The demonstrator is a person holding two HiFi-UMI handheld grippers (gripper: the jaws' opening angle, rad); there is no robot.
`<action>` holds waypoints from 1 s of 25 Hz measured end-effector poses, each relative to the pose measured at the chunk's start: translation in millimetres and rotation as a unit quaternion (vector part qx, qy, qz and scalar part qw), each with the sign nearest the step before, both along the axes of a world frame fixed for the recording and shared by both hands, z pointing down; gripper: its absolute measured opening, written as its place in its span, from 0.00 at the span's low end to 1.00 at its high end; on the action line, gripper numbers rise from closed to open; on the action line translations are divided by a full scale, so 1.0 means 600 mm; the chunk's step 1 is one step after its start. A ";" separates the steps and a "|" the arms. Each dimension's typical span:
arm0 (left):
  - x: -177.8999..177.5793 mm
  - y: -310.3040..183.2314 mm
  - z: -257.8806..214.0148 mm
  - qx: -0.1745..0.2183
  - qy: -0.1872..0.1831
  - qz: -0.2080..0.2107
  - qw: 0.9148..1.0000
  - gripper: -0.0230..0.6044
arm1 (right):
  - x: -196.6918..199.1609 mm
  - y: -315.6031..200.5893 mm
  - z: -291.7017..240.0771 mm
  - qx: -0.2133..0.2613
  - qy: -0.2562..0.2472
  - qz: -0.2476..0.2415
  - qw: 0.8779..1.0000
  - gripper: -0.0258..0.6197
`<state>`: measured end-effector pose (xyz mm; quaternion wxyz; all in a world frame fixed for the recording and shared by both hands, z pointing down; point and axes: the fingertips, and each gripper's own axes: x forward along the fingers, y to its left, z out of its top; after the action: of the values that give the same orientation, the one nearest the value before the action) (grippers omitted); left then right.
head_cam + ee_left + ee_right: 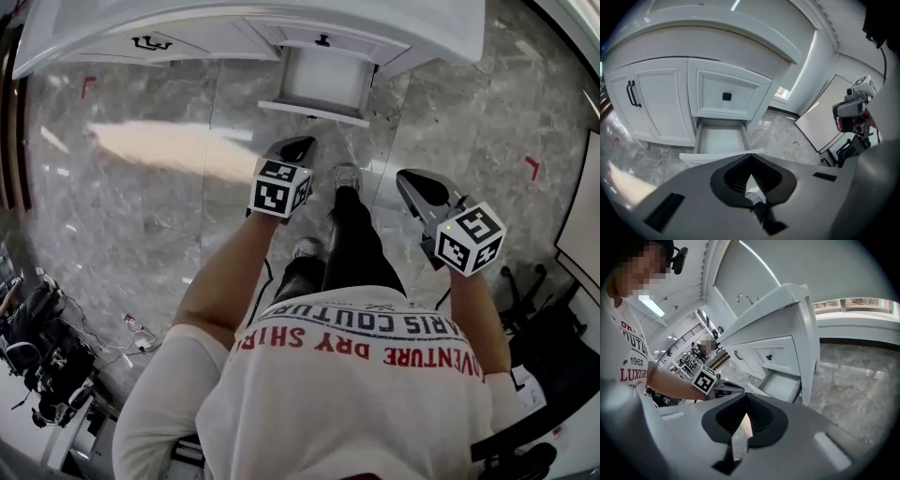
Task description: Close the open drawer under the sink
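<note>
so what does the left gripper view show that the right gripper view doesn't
Only the left gripper view: the person's shoe, seen through the gap at the jaws, and a white panel off to the right. Only the right gripper view: the faucet, the left gripper and the person's shirt. Both: the open drawer with the closed drawer front above it.

Sink cabinet cut off by the head view's far edge, front of the drawer partly hidden behind the left gripper, faucet tiny, indistinct.

head cam steep down; all views share drawer.
</note>
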<state>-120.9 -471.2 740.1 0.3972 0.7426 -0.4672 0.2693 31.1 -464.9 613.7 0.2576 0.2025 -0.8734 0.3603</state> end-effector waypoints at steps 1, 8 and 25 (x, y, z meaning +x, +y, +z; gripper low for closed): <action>-0.005 -0.004 0.024 -0.007 -0.007 -0.003 1.000 0.04 | 0.001 -0.006 0.011 -0.003 0.002 -0.002 1.000 0.04; -0.022 -0.012 0.155 -0.056 -0.023 -0.027 0.998 0.04 | 0.012 -0.013 0.081 -0.030 0.008 -0.001 1.000 0.04; -0.017 -0.064 0.253 -0.070 -0.041 -0.042 0.996 0.04 | 0.040 -0.036 0.171 -0.065 0.017 0.006 0.998 0.04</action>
<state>-131.3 -509.4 891.8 0.4400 0.6808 -0.4938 0.3148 55.1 -486.3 716.4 0.2831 0.1971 -0.8421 0.4146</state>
